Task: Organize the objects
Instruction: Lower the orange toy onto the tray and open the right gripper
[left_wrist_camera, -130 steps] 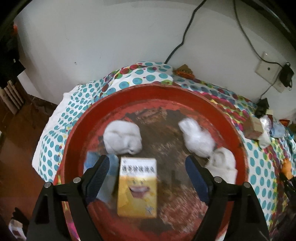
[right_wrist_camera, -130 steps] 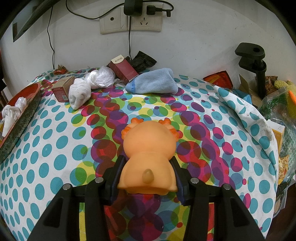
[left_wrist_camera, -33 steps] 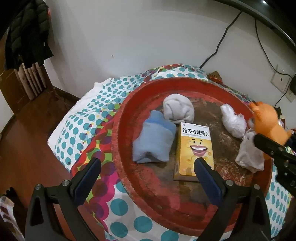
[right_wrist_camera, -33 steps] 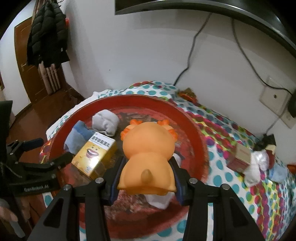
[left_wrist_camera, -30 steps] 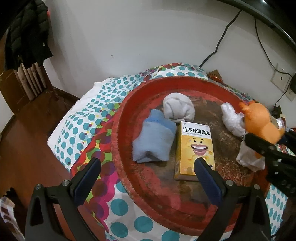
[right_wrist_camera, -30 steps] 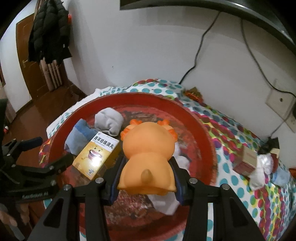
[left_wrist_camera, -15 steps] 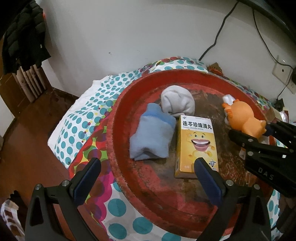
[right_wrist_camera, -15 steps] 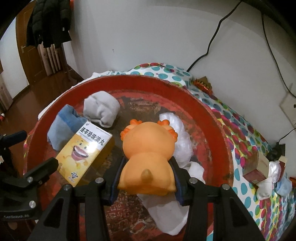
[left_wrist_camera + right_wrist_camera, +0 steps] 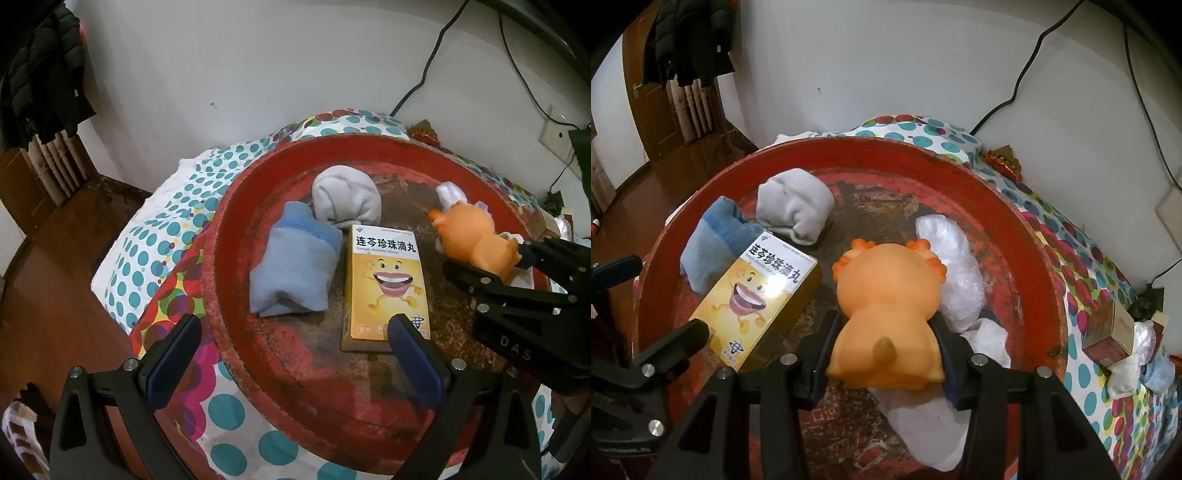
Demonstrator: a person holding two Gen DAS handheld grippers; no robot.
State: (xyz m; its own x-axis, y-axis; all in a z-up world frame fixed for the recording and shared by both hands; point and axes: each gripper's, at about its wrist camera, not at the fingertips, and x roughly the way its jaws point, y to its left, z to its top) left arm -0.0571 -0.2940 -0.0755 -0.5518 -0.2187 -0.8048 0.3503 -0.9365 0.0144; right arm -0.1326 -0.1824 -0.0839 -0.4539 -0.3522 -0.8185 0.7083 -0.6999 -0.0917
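Taking the red tray [image 9: 236,206] as landmark: the left gripper [image 9: 295,354] hangs over its near rim with jaws wide apart and empty, seemingly waiting. Inside the tray, from left to right, lie a blue sock [image 9: 295,266], a grey sock [image 9: 347,199] and the yellow box [image 9: 386,280]. Right of the box, the right gripper [image 9: 882,354] has the orange toy [image 9: 886,299] between its jaws, which have just been opening, probably to release it there. The toy is smooth, rounded, frilled at the head.
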